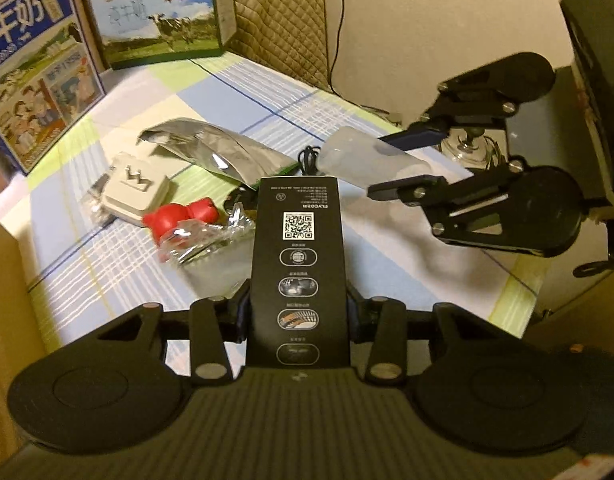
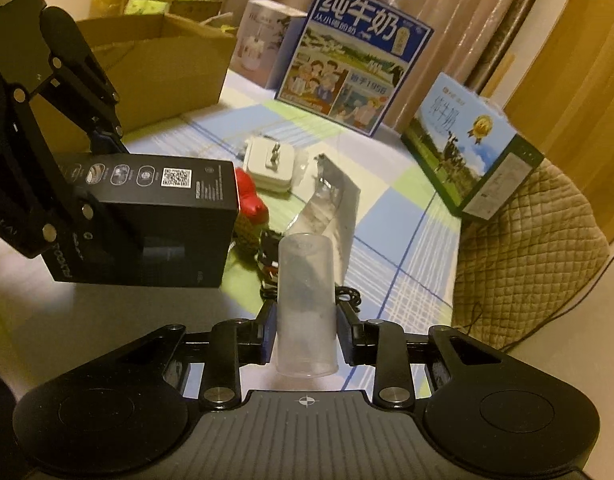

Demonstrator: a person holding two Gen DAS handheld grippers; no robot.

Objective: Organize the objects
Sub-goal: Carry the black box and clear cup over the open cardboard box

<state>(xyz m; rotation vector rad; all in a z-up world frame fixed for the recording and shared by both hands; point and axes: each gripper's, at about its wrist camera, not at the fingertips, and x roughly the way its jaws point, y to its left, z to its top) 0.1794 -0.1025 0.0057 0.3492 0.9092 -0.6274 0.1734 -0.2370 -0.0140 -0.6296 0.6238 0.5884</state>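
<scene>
My left gripper is shut on a tall black box with a QR code, held off the checked tablecloth. To its right, my right gripper is shut on a translucent plastic cup. In the right wrist view the cup stands between the pads of my right gripper. The black box hangs at the left in the left gripper. On the cloth lie a silver foil bag, a white adapter, a red toy and crinkled clear wrap.
An open cardboard box stands at the back left in the right wrist view. A blue milk carton and a green one line the far edge. A quilted cover lies at the right. A black cable sits behind the box.
</scene>
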